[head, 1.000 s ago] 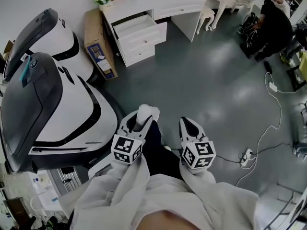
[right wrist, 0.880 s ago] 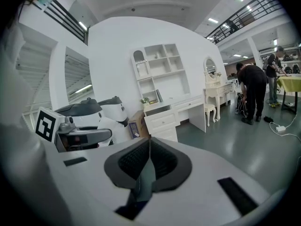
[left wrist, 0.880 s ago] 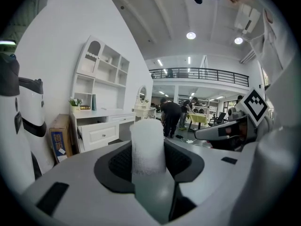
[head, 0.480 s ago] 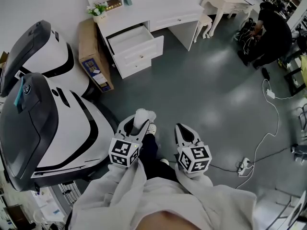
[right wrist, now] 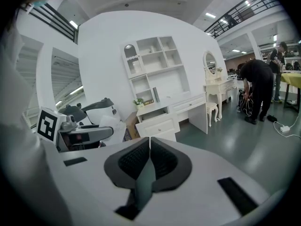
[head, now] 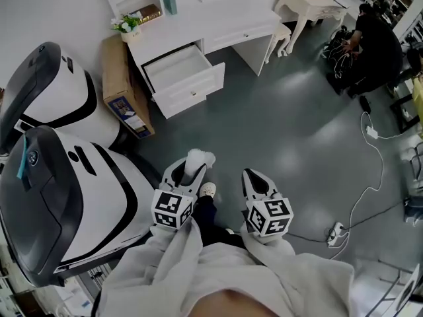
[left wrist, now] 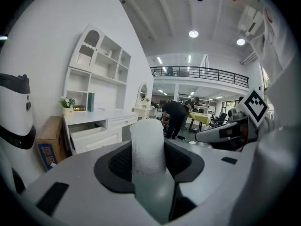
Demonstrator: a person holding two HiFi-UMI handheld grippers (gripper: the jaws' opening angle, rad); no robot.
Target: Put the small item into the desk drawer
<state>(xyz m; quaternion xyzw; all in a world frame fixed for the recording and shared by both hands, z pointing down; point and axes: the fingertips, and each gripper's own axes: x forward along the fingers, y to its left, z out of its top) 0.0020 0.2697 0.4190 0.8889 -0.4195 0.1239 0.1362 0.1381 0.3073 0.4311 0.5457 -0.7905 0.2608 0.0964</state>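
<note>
So far only the pickup looks done — your left gripper has its jaws partway apart, clamped on an upright roll of white gauze, while your right gripper has its jaws closed together on nothing. The open top drawer of the white counter sits well ahead across the grey floor, so approach and release remain. The roll's lower end is buried between the jaws, and the drawer's back is cut off under the counter top — you can't tell what's inside.

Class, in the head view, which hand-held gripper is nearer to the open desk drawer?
Left. The left hand-held gripper, holding a white roll, sits almost straight below the drawer in the picture; the right hand-held gripper lies farther off, lower right.
</note>
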